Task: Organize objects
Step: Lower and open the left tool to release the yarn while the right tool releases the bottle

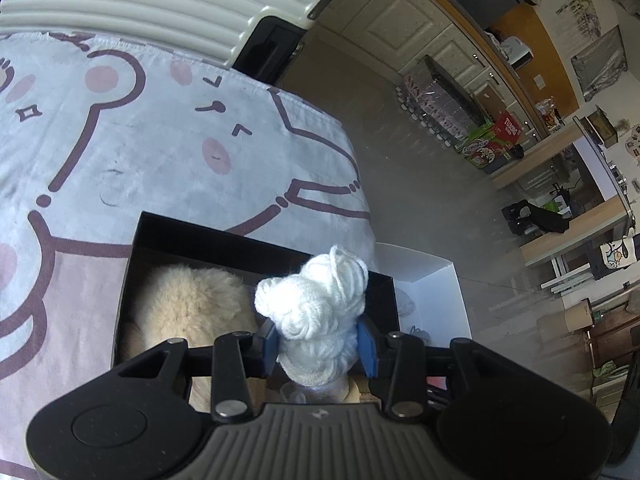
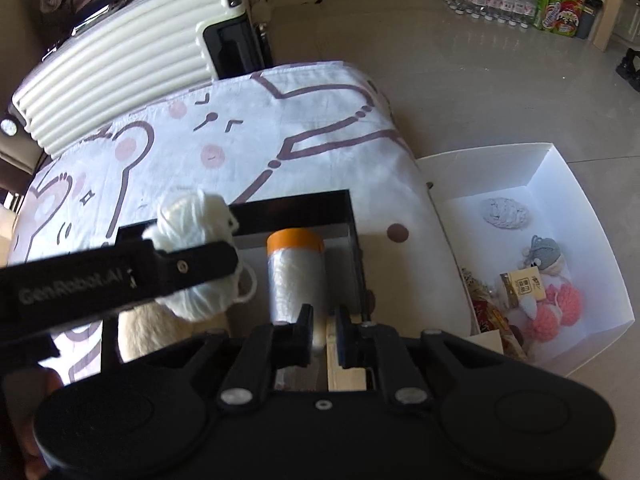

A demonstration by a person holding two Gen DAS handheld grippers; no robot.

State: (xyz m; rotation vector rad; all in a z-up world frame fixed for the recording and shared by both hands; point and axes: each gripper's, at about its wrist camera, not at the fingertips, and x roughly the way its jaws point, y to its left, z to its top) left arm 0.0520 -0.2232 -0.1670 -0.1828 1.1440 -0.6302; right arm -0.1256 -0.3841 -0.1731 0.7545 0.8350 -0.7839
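Observation:
My left gripper (image 1: 318, 340) is shut on a white yarn ball (image 1: 316, 304), its blue pads pressing both sides. The ball hangs over an open black box (image 1: 208, 232) that holds a cream fluffy item (image 1: 188, 304). In the right wrist view the same yarn ball (image 2: 192, 232) hangs at the box's left side. There a clear film roll with an orange end (image 2: 296, 272) lies inside the black box (image 2: 304, 204). My right gripper (image 2: 324, 328) is over the box's near end, shut to a narrow slit. No object is clearly gripped in it.
The black box rests on a bear-print sheet (image 1: 160, 140). A white box (image 2: 560, 184) on the floor to the right holds grey yarn (image 2: 506, 216), pink knitted pieces (image 2: 556, 308) and small packets. A cream suitcase (image 2: 120, 68) stands behind; bottle packs (image 2: 492, 4) line the far wall.

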